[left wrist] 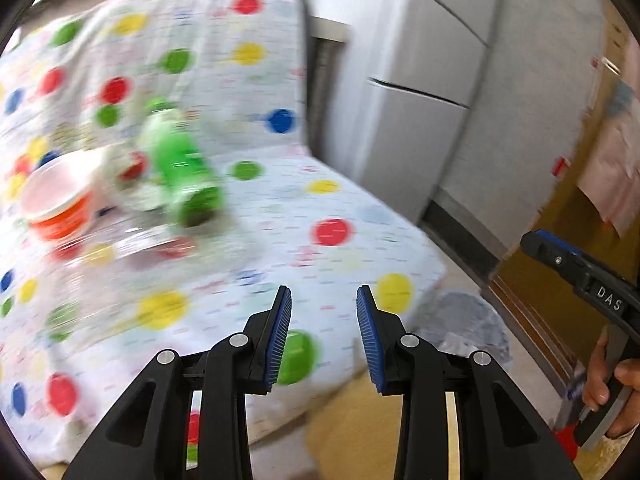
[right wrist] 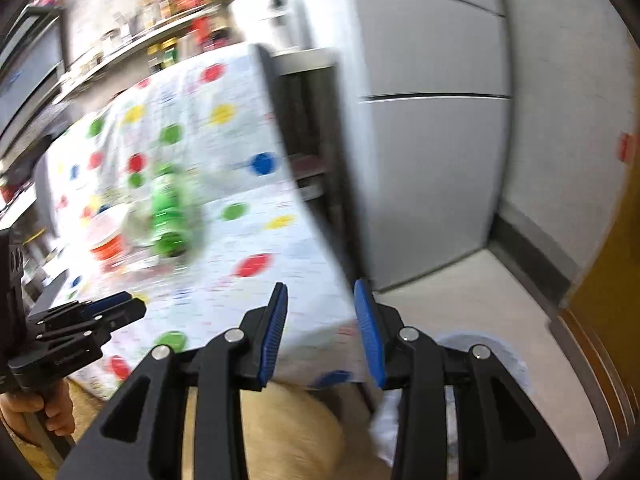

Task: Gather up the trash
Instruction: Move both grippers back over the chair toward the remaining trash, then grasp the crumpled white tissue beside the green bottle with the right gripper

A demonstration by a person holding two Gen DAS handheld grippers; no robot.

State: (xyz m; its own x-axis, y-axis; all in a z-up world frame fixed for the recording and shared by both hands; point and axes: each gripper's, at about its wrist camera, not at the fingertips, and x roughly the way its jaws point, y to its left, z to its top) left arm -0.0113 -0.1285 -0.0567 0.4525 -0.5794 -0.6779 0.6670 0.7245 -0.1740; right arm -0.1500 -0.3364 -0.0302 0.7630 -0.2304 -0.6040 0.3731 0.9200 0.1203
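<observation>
Orange cup (left wrist: 60,200): on the spotted worktop (left wrist: 320,208), contents blurred.
Green bottle (left wrist: 184,168): beside it.
Left gripper (left wrist: 324,336): spread, empty.
Right gripper (right wrist: 322,332): spread, empty.

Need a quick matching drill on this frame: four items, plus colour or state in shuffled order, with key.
Items:
1. bottle
2. cup
3. fridge
4. left tool

Colour or state:
A. open, nothing between the pads
B. green, lying on the dotted cloth
C. grey, beside the table
D. orange with a white inside

Pairs: 1-B, 2-D, 3-C, 4-A
</observation>
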